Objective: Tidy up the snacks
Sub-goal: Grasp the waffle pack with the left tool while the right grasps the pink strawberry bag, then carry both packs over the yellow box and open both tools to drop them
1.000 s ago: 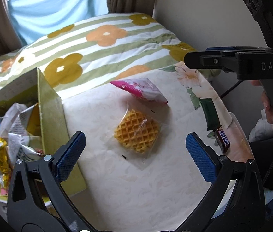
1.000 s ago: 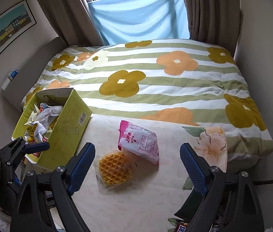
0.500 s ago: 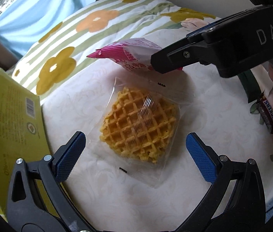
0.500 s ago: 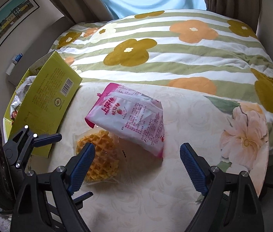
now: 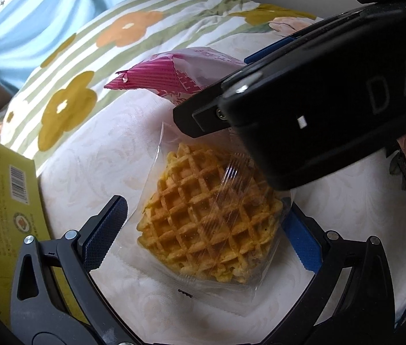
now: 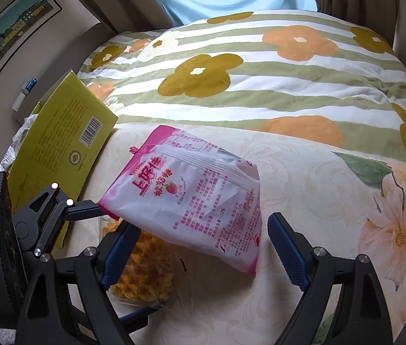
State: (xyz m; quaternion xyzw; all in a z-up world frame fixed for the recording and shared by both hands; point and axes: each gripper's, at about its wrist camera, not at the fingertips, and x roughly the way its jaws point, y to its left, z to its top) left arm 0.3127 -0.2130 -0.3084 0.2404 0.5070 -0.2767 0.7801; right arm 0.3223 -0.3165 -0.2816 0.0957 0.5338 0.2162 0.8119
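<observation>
Straddling the wrapped waffle (image 5: pixel 211 215), the left gripper (image 5: pixel 203 235) has its fingers spread wide, one blue pad at nine o'clock and one at three o'clock of the packet, which lies flat on the cream tablecloth (image 5: pixel 110 155). The right gripper (image 6: pixel 200 247), fingers likewise apart, hangs over the pink-and-white candy bag (image 6: pixel 194 198), whose near edge overlaps the waffle at its seven o'clock. The yellow box (image 6: pixel 59 146) stands at ten o'clock of the bag.
</observation>
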